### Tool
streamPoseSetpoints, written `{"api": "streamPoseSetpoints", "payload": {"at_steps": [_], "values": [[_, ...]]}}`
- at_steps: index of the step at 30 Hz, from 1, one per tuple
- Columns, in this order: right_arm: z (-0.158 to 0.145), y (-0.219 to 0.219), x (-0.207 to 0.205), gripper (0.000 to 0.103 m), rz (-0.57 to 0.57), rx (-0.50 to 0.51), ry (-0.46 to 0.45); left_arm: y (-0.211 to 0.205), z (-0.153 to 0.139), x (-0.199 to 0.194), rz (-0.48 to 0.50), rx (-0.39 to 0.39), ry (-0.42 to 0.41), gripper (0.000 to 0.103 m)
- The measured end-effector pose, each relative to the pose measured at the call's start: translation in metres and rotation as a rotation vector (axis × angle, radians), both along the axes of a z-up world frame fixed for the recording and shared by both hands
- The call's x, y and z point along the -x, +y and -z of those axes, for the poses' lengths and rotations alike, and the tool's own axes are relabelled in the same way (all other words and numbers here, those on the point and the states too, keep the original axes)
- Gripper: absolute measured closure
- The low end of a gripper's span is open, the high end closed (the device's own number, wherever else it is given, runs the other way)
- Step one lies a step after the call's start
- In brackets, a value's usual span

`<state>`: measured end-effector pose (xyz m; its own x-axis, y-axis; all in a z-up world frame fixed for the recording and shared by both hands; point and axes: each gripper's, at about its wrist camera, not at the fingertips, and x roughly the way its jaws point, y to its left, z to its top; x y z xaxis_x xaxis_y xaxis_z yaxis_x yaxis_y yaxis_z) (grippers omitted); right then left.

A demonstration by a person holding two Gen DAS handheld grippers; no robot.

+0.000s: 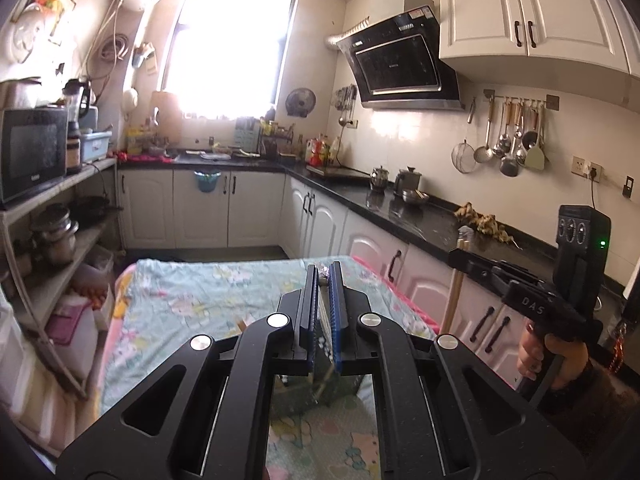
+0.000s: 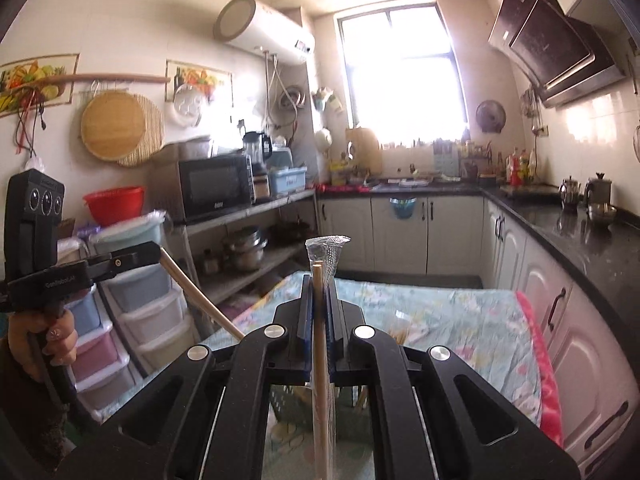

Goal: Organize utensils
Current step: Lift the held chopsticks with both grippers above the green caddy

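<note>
1. The left gripper (image 1: 324, 276) is closed to a narrow slit; a bit of crinkled clear wrapper (image 1: 322, 270) shows between its fingertips.
2. In the right wrist view the same gripper (image 2: 154, 254) sits at the left, held by the left hand (image 2: 40, 340), and a pale wooden stick (image 2: 200, 298) runs from its closed tips down and to the right toward the table.
3. The right gripper (image 2: 320, 284) is clamped on wrapped chopsticks (image 2: 319, 320), which stand nearly upright between its blue pads (image 2: 307, 320).
4. The chopsticks poke just above the fingertips, and their clear sleeve (image 2: 327, 256) flares open higher still; below, they pass down through the gap between the jaws.
5. In the left wrist view the right gripper (image 1: 460, 258) is at the right, gripped by the right hand (image 1: 560, 354), with the chopsticks (image 1: 456, 292) hanging down from its tips beside the white cabinets (image 1: 400, 264).
6. A dark green basket (image 2: 288, 404) lies on the floral cloth (image 2: 440, 312) right below both grippers; wooden utensil ends show inside it, though what they are cannot be told.
7. Both grippers hang above the table, well apart from each other.
</note>
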<state>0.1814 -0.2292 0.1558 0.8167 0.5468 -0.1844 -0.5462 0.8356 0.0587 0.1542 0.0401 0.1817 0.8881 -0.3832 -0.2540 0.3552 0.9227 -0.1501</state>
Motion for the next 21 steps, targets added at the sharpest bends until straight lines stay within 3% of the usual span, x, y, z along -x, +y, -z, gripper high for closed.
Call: {"api": "streamPoseSetpoints", "payload": {"at_steps": [11,16,21], "values": [[-0.034,-0.001,-0.017,0.098,0.026,-0.05,-0.172,-0.004,-0.021,-0.03,-0.031,-0.066,-0.015,0.1],[-0.027,0.011,-0.024,0.098,0.049,-0.005,-0.281,-0.011,-0.011,-0.046,-0.029,-0.09,0.017,0.1],[-0.009,0.018,-0.046,0.097,0.042,-0.018,-0.272,-0.02,0.008,-0.062,-0.026,-0.11,0.058,0.1]]}}
